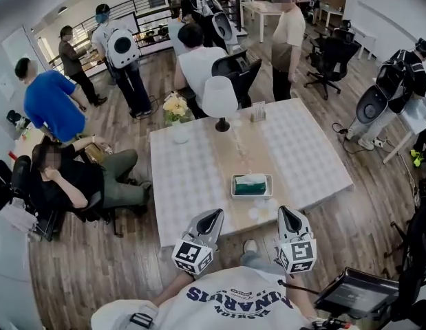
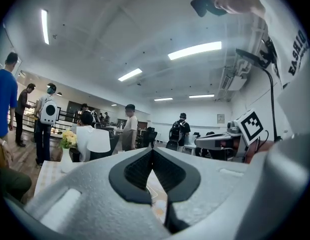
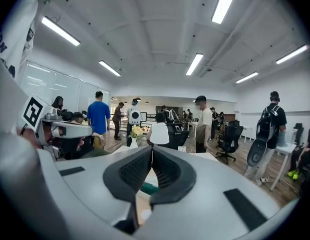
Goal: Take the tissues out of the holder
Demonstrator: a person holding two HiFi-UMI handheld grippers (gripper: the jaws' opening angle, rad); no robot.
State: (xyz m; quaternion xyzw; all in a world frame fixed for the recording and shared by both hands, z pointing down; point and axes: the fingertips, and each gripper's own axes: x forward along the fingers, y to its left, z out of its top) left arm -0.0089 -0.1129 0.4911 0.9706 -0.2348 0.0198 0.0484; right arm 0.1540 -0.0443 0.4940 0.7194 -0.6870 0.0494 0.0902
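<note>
The tissue holder (image 1: pixel 252 185) is a green box in a pale tray with white tissue showing on top. It stands on the white checked table (image 1: pixel 309 157), near the front edge. Both grippers hover at that front edge, short of the holder. My left gripper (image 1: pixel 213 214) is shut with nothing in it, to the holder's near left. My right gripper (image 1: pixel 288 212) is shut and empty too, to its near right. In the left gripper view the jaws (image 2: pixel 152 150) meet at the tips. In the right gripper view the closed jaws (image 3: pixel 151 148) point over the table, and a strip of the green holder (image 3: pixel 149 187) shows below them.
A white lamp (image 1: pixel 219 98), a vase of flowers (image 1: pixel 177 110) and a glass (image 1: pixel 258 111) stand at the table's far side. A person sits there on a chair (image 1: pixel 237 71). Another person (image 1: pixel 82 177) sits at the left. A dark screen (image 1: pixel 356 293) is at my right.
</note>
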